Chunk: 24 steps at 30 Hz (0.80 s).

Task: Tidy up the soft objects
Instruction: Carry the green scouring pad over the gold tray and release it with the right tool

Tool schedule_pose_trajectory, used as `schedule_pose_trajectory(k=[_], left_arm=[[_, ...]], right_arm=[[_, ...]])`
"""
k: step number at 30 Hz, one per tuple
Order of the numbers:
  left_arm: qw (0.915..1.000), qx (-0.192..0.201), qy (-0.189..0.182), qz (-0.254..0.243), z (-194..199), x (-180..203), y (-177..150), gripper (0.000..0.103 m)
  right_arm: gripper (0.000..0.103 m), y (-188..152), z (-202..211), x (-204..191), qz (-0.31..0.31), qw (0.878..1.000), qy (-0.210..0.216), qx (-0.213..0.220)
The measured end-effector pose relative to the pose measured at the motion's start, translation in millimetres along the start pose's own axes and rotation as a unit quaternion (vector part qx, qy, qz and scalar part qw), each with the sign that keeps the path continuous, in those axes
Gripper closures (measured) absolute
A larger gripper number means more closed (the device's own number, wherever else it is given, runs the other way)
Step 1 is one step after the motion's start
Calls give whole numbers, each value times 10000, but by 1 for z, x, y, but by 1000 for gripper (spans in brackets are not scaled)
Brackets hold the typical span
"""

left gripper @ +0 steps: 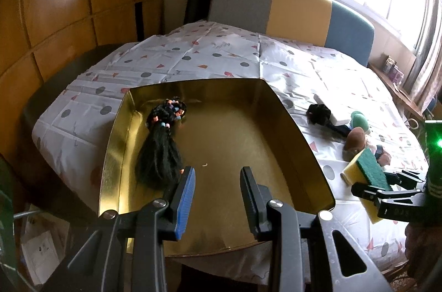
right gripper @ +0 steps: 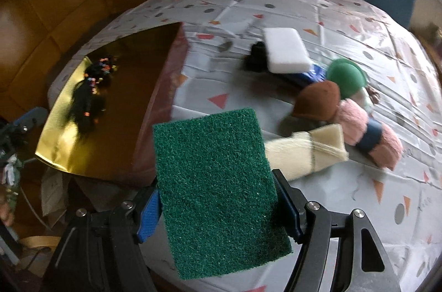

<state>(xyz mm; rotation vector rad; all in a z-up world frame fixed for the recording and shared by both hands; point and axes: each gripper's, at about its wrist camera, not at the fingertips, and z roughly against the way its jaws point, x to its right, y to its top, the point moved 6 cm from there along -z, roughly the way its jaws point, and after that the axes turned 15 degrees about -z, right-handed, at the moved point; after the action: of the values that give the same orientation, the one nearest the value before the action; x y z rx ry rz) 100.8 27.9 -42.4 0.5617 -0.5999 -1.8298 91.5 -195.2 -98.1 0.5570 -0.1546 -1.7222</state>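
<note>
A gold metal tray (left gripper: 248,140) lies on the patterned cloth, and a black hair bundle with coloured beads (left gripper: 163,142) rests in its left part. My left gripper (left gripper: 218,176) hovers over the tray's near end, open with nothing between its fingers. My right gripper (right gripper: 218,189) is shut on a green-topped scouring sponge (right gripper: 218,181), held above the cloth just right of the tray (right gripper: 124,126). The left wrist view shows that sponge (left gripper: 367,176) with its yellow underside, right of the tray's rim. The hair bundle (right gripper: 91,95) also shows in the right wrist view.
A cluster lies on the cloth beyond the sponge: a white sponge (right gripper: 287,50), a black scrunchie (right gripper: 255,57), a green round pad (right gripper: 346,76), a brown pad (right gripper: 317,101), a pink fluffy item (right gripper: 370,131) and a cream rolled cloth (right gripper: 301,151). A chair back (left gripper: 298,10) stands behind the table.
</note>
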Motion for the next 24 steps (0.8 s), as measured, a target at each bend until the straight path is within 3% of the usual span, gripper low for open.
schedule_pose_trajectory(k=[8,14,19,24], left_arm=[[9998,-62,71,165,-1,-12,-9,70],[9989,-109,229,386,1,-32,-19,70],[9977,-121,368,565,3,-48,-25,70],[9969,-145,420,646,3,-58,-28,70]], right_arm=[[31,22,14,-50,107,9981,593,120],[31,30,0,-106,507,9939,963,-163],[31,36,-34,-148,688,9911,995,-559],[30,50,-72,-169,655,9921,736,-774]])
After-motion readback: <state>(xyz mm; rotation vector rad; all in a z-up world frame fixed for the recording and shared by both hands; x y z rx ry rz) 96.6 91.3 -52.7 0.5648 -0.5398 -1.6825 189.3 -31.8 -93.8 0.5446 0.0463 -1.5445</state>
